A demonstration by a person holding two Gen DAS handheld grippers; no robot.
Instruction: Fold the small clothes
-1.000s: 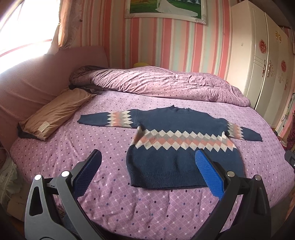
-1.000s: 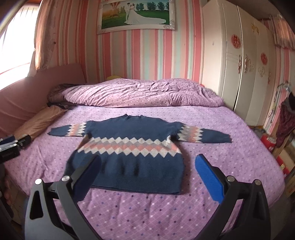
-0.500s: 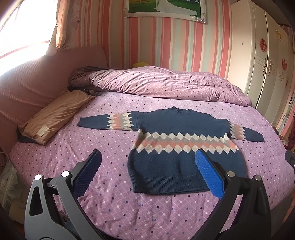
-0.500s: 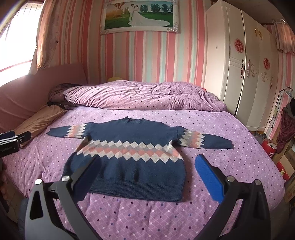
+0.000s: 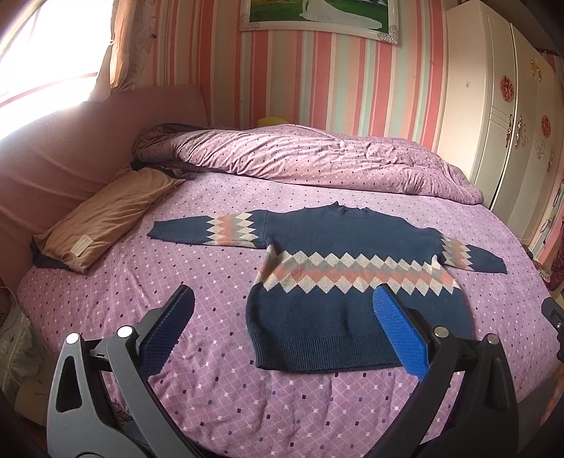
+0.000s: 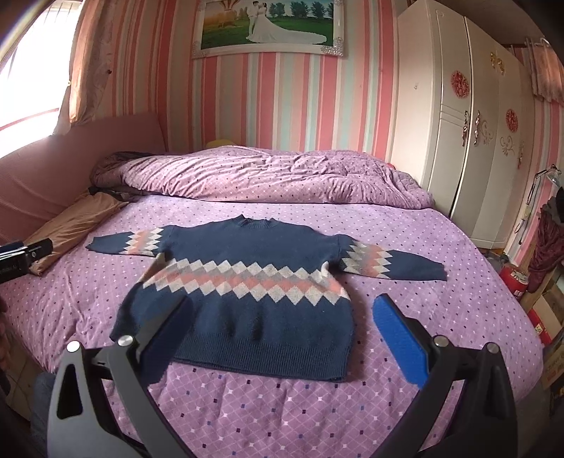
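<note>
Nearest the cameras, the left gripper (image 5: 282,303) and the right gripper (image 6: 282,303) both hang above the near edge of the bed (image 5: 197,282) with jaws spread wide and nothing between them. The left one frames the sweater's near-left hem corner; the right one frames its near-right hem corner.

The navy sweater (image 5: 338,282) lies flat and unfolded on the purple diamond-print bedspread, about the middle of the bed and nearer its near edge. Its ribbed hem faces the near edge and its collar points toward the far edge. A band of pink, grey and cream diamonds crosses the chest. Both sleeves stretch sideways, so the longest line runs from the left side of the bed to the right.

A tan pillow (image 5: 105,218) rests at the left edge against a pink padded headboard (image 5: 70,151). A rumpled purple quilt (image 6: 268,179) lies heaped along the far edge. Beyond stand a pink-striped wall (image 6: 282,98) with a framed picture (image 6: 268,26), a white wardrobe (image 6: 458,141) on the right, and a bright window (image 5: 46,53) on the left.
</note>
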